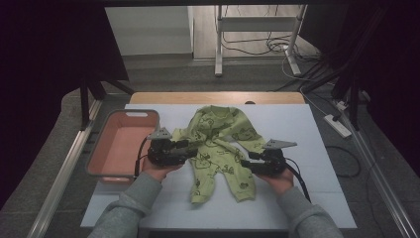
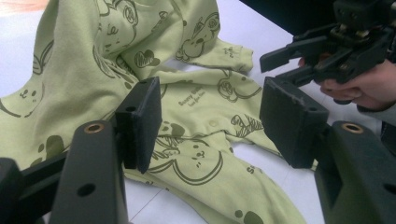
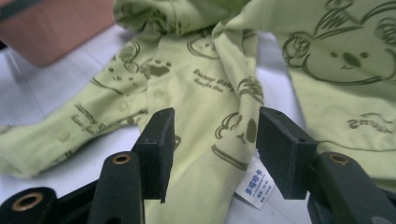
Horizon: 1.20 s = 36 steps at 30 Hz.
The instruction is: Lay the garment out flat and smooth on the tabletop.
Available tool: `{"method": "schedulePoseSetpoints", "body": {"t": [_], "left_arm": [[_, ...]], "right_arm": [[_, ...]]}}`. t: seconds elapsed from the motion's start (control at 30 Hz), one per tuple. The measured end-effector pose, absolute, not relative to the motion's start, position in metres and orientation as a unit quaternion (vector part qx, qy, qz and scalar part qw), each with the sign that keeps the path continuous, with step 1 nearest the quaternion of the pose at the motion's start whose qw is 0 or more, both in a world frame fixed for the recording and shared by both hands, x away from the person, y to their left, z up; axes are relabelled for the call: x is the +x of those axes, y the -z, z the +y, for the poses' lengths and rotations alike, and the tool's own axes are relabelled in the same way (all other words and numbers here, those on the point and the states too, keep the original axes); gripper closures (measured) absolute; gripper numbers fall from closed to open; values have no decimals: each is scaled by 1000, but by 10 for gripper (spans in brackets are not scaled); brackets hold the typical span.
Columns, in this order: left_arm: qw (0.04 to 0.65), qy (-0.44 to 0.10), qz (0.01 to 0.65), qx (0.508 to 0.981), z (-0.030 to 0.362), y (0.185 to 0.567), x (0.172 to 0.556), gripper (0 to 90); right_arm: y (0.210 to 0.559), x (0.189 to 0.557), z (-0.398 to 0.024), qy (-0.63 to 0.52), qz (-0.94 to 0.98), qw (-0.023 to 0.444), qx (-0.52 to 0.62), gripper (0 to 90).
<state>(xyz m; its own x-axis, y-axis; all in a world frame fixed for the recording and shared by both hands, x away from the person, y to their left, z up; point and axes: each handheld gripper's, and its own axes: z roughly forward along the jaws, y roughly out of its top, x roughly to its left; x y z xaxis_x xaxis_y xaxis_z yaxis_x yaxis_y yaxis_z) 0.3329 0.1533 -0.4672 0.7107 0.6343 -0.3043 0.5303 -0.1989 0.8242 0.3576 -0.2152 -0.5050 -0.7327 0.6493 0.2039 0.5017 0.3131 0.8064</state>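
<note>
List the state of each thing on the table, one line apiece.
Green baby romper: spread out but rumpled on the white table cover, legs toward the person, held by neither claw.
Pink bin: upright, holding nothing.
Left claw: open, at the romper's left side.
Right claw: open, at its right side.
White label: lying flat.

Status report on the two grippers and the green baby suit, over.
Left gripper open, right gripper open, flanking the suit. Green baby suit crumpled on white table, ungripped. Pink bin off left, nothing blocking.
</note>
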Motion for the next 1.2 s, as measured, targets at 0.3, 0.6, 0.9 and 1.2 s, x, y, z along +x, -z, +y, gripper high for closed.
{"method": "schedulePoseSetpoints", "body": {"t": [0.3,0.6,0.9,1.2], "left_arm": [[510,-52,377,772,156,467,330,390],[508,-51,373,774,154,466,328,390],[504,-53,370,779,154,467,326,380],[508,-54,373,775,157,465,323,377]], "right_arm": [[510,359,-211,-448,817,81,354,477],[516,360,-208,-424,830,79,354,521],[521,359,-205,-397,848,76,342,787],[516,358,-210,-395,849,67,344,867]]}}
